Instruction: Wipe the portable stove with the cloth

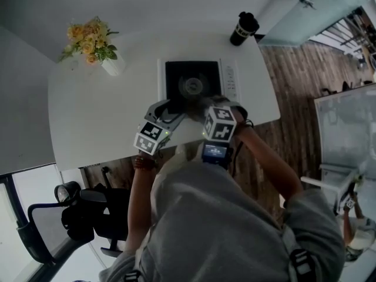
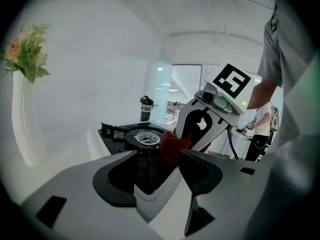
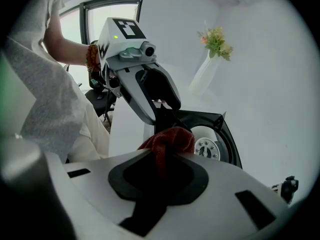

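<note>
Jaws on right gripper (image 3: 162,160) pinched tight on cloth (image 3: 169,140). Cloth is dark red and bunched, and the wad sticks up past the tips. Gripper points steeply down, with the wad over the near edge of portable stove (image 3: 222,134), just in front of burner (image 3: 207,148). Can't confirm whether cloth actually touches the black top, since the head view is smeared right there.

Left gripper (image 2: 158,163) has its jaws spread wide, nothing pressed between the pads. Through the gap I see the stove's near-left corner, black top plus white rim. The tips sit right at that corner. Cloth and right gripper show just past the left gripper's right-hand jaw.

From the head view the two grippers are side by side at the stove's near edge, close together, marker cubes (image 1: 220,124) facing up at the camera. Left one lies flatter, right one steeper.

Stove has a white body, black square top, round burner in the middle, and a control strip along the right side in the head view. It stands on white table (image 1: 100,116), toward the near right edge.

Rest of table:
- White vase (image 1: 113,66) with yellow-orange flowers (image 1: 89,40) at far left, well apart from stove.
- Black tumbler (image 1: 243,28) at far right corner, beyond stove.

Black office chair (image 1: 70,216) on the floor at lower left, beside the person.
</note>
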Available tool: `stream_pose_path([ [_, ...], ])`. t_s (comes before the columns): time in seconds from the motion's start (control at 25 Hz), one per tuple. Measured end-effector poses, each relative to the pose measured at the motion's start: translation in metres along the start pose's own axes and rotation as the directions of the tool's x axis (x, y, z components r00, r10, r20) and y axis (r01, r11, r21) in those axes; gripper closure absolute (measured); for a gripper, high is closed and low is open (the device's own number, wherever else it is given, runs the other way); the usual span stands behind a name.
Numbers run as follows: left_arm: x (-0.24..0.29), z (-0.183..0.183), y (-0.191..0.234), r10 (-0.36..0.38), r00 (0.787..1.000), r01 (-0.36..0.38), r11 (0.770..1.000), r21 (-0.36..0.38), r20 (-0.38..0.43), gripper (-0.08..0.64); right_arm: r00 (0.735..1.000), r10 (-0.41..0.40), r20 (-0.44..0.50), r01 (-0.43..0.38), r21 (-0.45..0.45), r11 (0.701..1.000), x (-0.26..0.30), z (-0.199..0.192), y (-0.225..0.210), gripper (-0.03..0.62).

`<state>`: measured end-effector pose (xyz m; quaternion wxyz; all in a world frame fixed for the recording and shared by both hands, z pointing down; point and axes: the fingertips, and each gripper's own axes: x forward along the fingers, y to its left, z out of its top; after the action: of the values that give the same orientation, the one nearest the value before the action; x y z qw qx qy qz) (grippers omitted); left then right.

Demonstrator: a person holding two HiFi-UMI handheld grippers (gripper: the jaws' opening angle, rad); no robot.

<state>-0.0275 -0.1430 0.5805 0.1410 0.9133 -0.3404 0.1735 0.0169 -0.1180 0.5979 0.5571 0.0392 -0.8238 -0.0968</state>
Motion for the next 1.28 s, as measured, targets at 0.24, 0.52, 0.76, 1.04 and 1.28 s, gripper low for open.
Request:
stream_pose_path([
  [0.24, -0.001, 0.001, -0.001, -0.004, 1.000, 0.004, 1.000, 0.020, 0.015, 0.295, 1.000, -0.002, 0.031, 0.002, -0.008, 1.000, -0.001, 0.010, -0.003, 0.526],
  [0.52, -0.001, -0.004, -0.006, -0.032, 0.999, 0.033, 0.998, 0.044, -0.004, 0.295, 0.998, 0.008, 0.060, -0.005, -0.045, 0.999, 0.005, 0.016, 0.003, 0.526],
  [0.76, -0.001, -0.005, -0.002, -0.022, 1.000, 0.022, 0.998, 0.053, -0.012, 0.295, 0.994, -0.039, 0.099, 0.049, -0.094, 0.994, 0.006, 0.021, 0.002, 0.526],
  [1.04, -0.002, -0.019, 0.000, -0.044, 0.996, 0.046, 0.999, 0.025, -0.080, 0.296, 0.982, -0.063, 0.181, 0.079, -0.081, 0.994, -0.037, 0.019, -0.012, 0.526],
  [1.28, -0.002, -0.020, 0.003, -0.002, 0.996, 0.006, 0.999, 0.043, -0.086, 0.295, 0.954, -0.178, 0.241, 0.189, -0.024, 0.982, -0.076, 0.040, -0.083, 0.523],
])
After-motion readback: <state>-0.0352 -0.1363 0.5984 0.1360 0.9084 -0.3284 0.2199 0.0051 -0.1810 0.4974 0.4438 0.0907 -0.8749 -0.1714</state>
